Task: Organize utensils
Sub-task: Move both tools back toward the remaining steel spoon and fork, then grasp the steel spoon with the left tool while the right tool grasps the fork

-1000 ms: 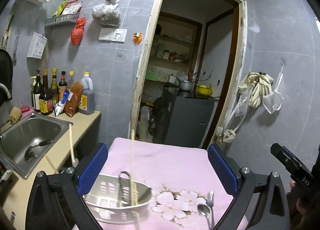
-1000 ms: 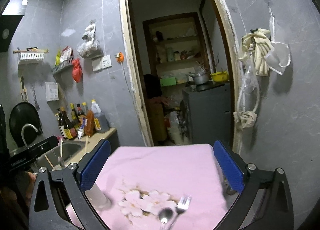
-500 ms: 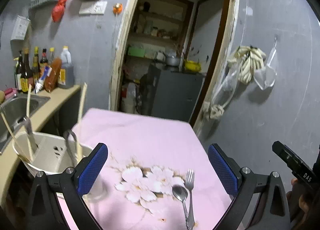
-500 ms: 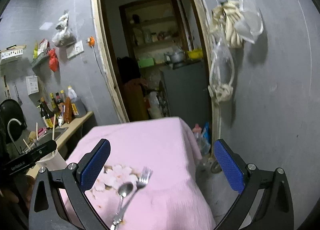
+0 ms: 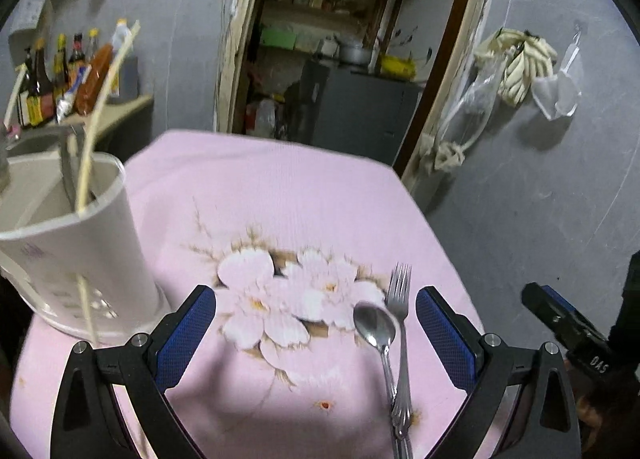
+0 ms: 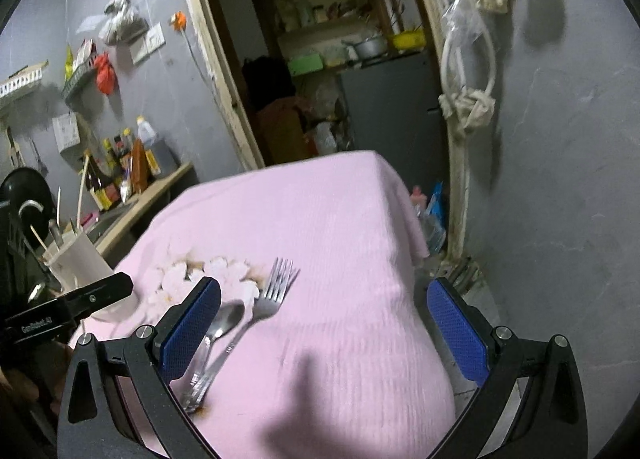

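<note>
Risk, my judgement: spoon and fork lie touching, handles overlapped, at 5 o'clock on the pink tablecloth; a pinch may lift both or skid one off.

Count: one spoon, one fork, one white utensil holder at 9 o'clock.

My left gripper and right gripper: both released, empty.

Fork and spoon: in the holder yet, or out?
Out. Fork and spoon lie flat on the cloth, apart from the holder.
</note>
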### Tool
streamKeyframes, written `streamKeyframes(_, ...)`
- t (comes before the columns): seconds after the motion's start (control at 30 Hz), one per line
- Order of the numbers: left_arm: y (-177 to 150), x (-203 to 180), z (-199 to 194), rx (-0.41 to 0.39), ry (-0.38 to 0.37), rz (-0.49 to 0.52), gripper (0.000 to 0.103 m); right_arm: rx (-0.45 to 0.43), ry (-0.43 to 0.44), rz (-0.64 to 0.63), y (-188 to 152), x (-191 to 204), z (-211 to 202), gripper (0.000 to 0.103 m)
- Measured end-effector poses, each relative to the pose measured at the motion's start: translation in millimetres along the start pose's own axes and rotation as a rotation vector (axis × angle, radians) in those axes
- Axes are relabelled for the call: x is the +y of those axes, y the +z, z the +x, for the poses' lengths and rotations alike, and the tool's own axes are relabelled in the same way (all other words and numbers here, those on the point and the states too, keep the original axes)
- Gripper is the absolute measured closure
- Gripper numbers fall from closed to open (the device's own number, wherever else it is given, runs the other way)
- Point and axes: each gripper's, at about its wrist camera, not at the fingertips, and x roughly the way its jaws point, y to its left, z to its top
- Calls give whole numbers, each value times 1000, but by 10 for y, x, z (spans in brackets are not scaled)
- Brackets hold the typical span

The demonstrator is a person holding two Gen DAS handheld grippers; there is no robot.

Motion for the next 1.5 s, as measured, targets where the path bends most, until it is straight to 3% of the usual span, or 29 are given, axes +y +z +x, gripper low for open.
streamKeyframes(0.13, -65, 41, 206, 65, -58, -15, 7, 75, -13, -36, -44, -8, 262, 2)
streamKeyframes(0.27, -116, 47, 411, 139, -104, -18, 28, 112, 2, -25, -37, -47, 381, 3)
streamKeyframes(0.43, -175, -27, 611, 218, -169, -5, 52, 179, 36, -23, -42, -17, 586, 39)
streamKeyframes(0.57, -219, -121, 721, 272, -215, 20, 65, 212, 73, -27, -41, 36, 755, 45)
streamKeyframes(0.73, -224, -229, 792, 302, -240, 61, 66, 240, 106, -23, -34, 59, 880, 53)
streamKeyframes(1.03, -155, -386, 918, 307, -198, 197, 73, 302, 173, -41, -3, 168, 1120, 64)
streamKeyframes(1.2, -86, -263, 951, 303, -211, 141, 82, 323, 224, -73, 40, 242, 1231, 64)
streamKeyframes(1.4, -71, -101, 950, 303, -220, 66, 85, 346, 296, -99, 118, 320, 1389, 65)
streamKeyframes(1.5, -57, -63, 967, 306, -220, 30, 86, 348, 304, -101, 131, 334, 1422, 71)
